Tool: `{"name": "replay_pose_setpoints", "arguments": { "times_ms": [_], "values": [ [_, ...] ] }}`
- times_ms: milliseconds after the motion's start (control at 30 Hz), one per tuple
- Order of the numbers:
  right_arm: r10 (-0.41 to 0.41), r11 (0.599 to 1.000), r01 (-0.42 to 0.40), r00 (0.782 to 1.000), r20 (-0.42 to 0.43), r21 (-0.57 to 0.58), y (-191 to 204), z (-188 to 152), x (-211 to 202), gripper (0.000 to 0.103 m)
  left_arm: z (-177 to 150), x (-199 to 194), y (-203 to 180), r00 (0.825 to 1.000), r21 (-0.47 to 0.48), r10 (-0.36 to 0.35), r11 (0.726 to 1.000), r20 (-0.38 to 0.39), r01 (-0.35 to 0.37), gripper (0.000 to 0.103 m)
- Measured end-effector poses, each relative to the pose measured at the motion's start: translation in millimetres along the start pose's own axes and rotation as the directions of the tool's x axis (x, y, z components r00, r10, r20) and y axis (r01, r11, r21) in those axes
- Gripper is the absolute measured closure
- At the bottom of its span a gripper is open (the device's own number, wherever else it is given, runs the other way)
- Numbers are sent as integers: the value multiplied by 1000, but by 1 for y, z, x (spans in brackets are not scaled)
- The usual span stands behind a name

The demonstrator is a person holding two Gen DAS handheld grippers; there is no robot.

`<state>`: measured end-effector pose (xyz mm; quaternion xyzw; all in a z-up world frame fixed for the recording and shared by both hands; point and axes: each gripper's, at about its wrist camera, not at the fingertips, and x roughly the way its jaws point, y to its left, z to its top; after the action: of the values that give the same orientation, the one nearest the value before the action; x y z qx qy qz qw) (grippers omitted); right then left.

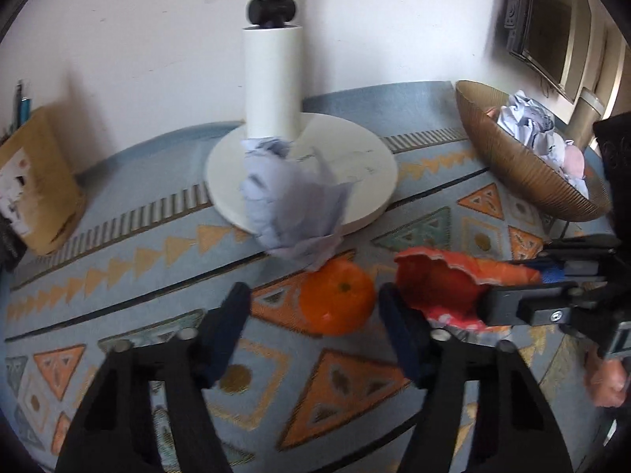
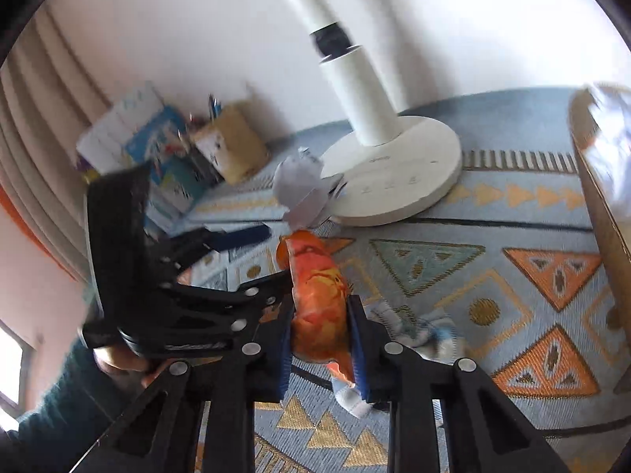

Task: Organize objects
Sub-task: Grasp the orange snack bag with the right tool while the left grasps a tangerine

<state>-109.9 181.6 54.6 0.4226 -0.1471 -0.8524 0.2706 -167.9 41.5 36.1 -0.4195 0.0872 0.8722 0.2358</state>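
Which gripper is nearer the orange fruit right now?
Left. The left gripper has its open fingers either side of the orange; the right gripper is beside it, shut on the red-orange wrapper.

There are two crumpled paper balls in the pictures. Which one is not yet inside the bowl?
The bluish crumpled paper ball lying on the carpet against the white lamp base, just behind the orange. The other paper ball already sits inside the brown ribbed bowl.
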Motion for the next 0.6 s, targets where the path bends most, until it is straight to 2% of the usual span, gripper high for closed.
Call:
{"name": "replay_pose_setpoints", "arguments": {
  "times_ms": [33, 67, 233, 333, 433, 467, 533, 600],
  "values": [
    [5, 1000, -5, 1000, 2, 13, -4, -1, 0, 79, 1, 0, -2, 1000, 5, -4, 1000, 5, 4, 63],
    [16, 1000, -16, 1000, 0, 26, -8, -2, 1, 79, 1, 0, -5, 1000, 9, -21, 1000, 8, 20, 69],
    [45, 998, -45, 999, 1, 32, -2, 3, -3, 80, -10, -14, -16, 1000, 10, -20, 1000, 23, 20, 69],
    [65, 998, -65, 998, -2, 23, 10, 4, -19, 80, -31, -47, -17, 999, -26, -8, 1000, 42, 9, 69],
    [50, 997, -52, 998, -22, -56, 35, -8, -43, 80, -59, -84, -18, 997, -86, 30, 996, 65, -24, 69],
    [36, 995, -38, 999, -29, -87, 42, -16, -50, 80, -69, -95, -18, 996, -111, 49, 993, 73, -41, 69],
    [-66, 982, 60, 997, -28, -179, 61, -40, -61, 80, -87, -109, -14, 992, -169, 100, 982, 71, -87, 69],
    [-197, 943, 190, 980, 3, -274, 79, -61, -62, 80, -97, -112, -8, 985, -228, 159, 964, 73, -139, 69]
  ]
}}
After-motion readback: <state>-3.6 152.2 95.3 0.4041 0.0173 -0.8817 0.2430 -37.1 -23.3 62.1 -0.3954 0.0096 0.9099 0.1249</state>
